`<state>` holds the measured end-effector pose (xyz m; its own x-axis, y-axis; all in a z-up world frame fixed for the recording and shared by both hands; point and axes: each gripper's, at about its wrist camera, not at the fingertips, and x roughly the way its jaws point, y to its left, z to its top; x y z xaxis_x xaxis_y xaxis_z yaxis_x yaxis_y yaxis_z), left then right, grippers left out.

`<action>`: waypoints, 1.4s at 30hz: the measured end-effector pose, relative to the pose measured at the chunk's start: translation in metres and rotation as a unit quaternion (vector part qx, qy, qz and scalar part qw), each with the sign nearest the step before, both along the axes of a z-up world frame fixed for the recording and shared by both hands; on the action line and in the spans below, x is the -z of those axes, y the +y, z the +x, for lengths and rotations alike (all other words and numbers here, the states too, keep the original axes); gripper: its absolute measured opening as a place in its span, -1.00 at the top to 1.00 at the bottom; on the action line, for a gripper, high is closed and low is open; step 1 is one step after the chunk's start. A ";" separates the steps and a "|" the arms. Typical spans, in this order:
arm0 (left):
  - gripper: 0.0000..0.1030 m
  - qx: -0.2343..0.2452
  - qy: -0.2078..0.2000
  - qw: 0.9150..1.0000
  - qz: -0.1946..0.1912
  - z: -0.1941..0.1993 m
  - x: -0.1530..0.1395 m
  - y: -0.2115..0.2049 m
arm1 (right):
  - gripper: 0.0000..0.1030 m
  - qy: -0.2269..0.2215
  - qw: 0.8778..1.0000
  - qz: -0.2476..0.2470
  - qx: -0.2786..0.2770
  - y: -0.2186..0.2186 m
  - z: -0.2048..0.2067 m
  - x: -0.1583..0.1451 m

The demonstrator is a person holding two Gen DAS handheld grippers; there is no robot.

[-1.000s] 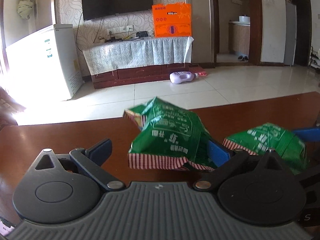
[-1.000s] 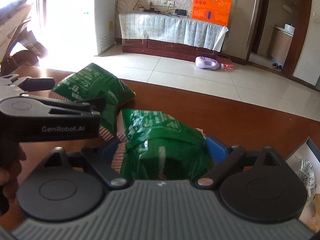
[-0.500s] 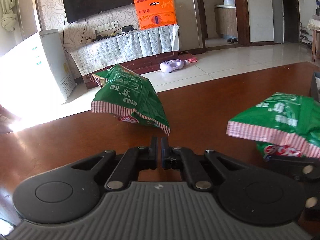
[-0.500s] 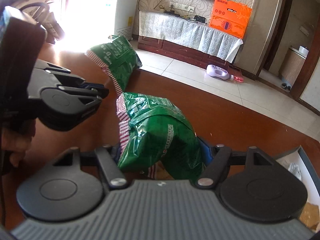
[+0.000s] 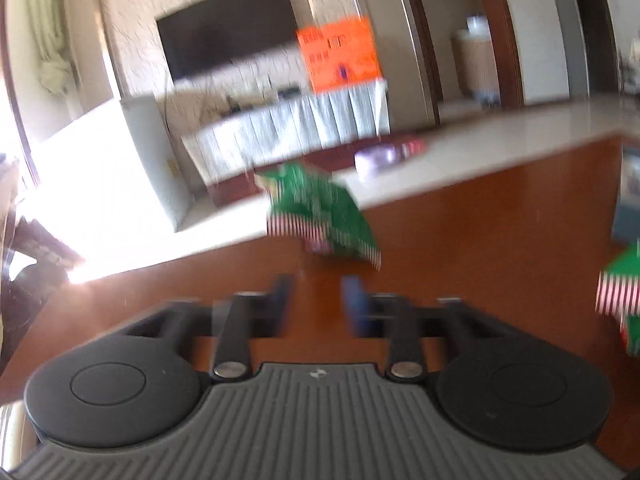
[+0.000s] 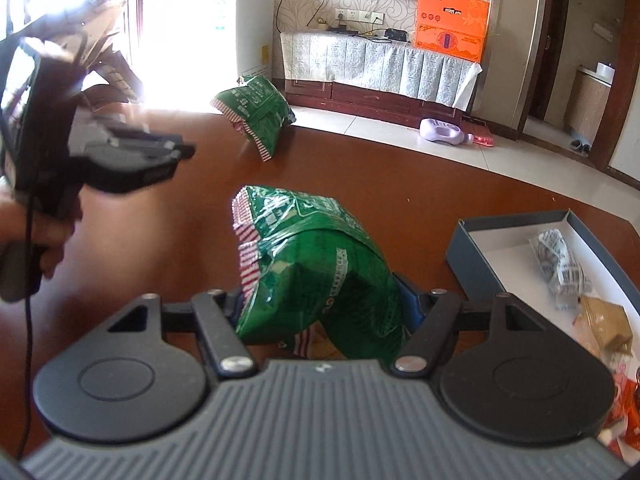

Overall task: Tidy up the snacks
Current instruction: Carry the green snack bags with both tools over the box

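Right wrist view shows the right gripper (image 6: pixel 320 300) held low over the brown table (image 6: pixel 400 184), its jaws clamped on a green snack bag (image 6: pixel 320 264) that bulges up between them with its striped edge turned to the left. At far left in this view the left gripper (image 6: pixel 176 152) hangs above the table, gripped by a hand (image 6: pixel 40 232), and holds nothing. A second green bag (image 6: pixel 256 114) lies alone at the far edge of the table, apart from both grippers. To the right sits an open grey box (image 6: pixel 468 236) with a white inside; in it lie a crumpled white packet with dark print (image 6: pixel 560 264) and a brown packet (image 6: pixel 608 320), with red wrappers at its near end that are too cut off to name. Left wrist view is blurred, yet it shows the left gripper (image 5: pixel 316 300) with its jaws parted a little and empty, the second bag (image 5: pixel 320 208) ahead on the table (image 5: pixel 480 240), and the held bag (image 5: pixel 622 296) cut off at the right edge.
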<state>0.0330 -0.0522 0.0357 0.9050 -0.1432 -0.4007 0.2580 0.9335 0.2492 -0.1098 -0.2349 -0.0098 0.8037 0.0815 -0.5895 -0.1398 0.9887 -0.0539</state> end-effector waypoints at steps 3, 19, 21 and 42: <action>-1.00 0.017 -0.067 0.997 -0.025 -0.001 -0.015 -0.007 | -0.38 0.001 1.000 0.012 -0.007 -0.003 -0.003 -0.002; -0.85 -0.056 0.105 0.991 -0.056 0.208 0.007 -0.027 | -0.38 -0.007 0.998 0.042 -0.044 -0.003 0.012 0.001; -0.09 -0.050 0.103 0.993 -0.030 0.206 0.012 -0.035 | -0.38 -0.011 0.998 0.043 -0.042 -0.004 0.014 0.001; 0.00 0.012 0.047 0.998 0.036 -0.103 0.037 -0.063 | -0.38 -0.021 0.999 0.025 0.013 -0.027 -0.082 -0.018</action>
<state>-0.0696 -0.1155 -0.0014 0.8595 -0.1320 -0.4937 0.3054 0.9073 0.2890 -0.1914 -0.2615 0.0080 0.8296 0.0891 -0.5512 -0.1136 0.9935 -0.0104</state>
